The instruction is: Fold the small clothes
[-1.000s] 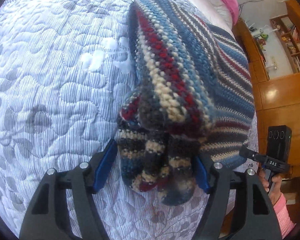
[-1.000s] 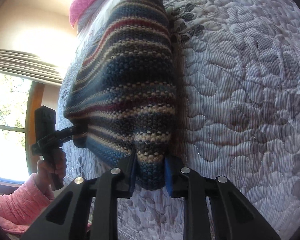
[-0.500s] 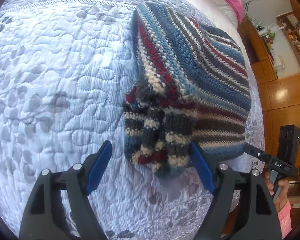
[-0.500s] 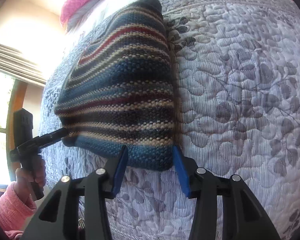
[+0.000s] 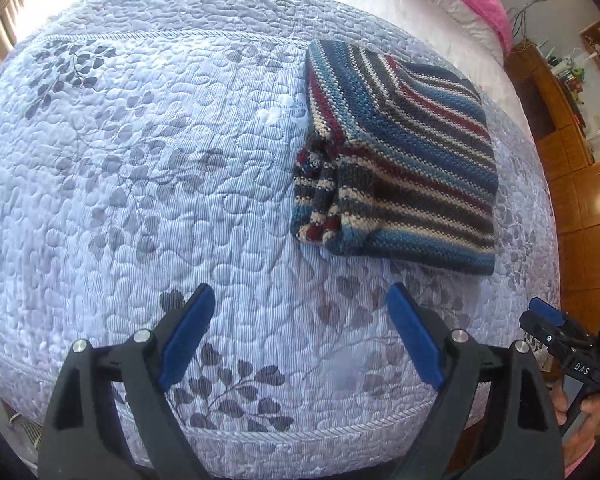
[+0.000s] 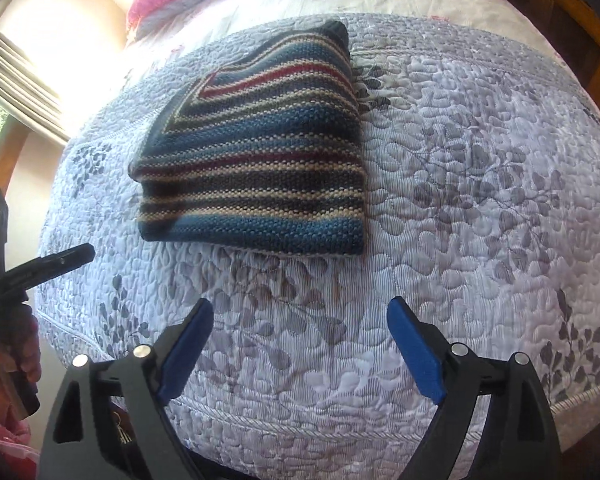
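My left gripper has its blue-padded fingers spread wide with nothing between them, hanging above bare quilt near the bed's front edge. My right gripper is the same: fingers released and parted over the quilt, touching no cloth. Both point level across the bed toward the striped knitted garment, which lies folded into a compact block on the quilt, well ahead of both sets of fingers. Its bunched sleeve ends sit at the left front corner in the left view. At that view's right edge, a hand grips the right gripper's handle.
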The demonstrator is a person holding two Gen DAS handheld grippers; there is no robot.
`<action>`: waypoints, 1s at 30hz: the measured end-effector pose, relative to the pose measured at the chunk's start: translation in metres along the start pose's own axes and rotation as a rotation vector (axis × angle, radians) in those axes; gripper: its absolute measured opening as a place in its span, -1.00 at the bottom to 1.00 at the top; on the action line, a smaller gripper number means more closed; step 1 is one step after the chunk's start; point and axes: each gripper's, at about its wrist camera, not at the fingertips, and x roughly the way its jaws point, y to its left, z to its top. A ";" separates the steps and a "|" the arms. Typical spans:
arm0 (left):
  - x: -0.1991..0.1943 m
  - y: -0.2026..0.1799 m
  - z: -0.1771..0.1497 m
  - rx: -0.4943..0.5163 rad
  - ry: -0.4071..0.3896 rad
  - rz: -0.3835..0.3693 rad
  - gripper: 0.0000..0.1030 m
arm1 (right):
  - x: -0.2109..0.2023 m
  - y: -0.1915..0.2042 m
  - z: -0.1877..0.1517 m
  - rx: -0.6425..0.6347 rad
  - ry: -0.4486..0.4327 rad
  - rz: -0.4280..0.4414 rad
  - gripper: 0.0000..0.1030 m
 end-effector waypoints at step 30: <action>-0.077 -0.055 -0.042 0.145 -0.107 0.233 0.76 | -0.062 0.038 -0.012 -0.051 -0.049 -0.100 0.82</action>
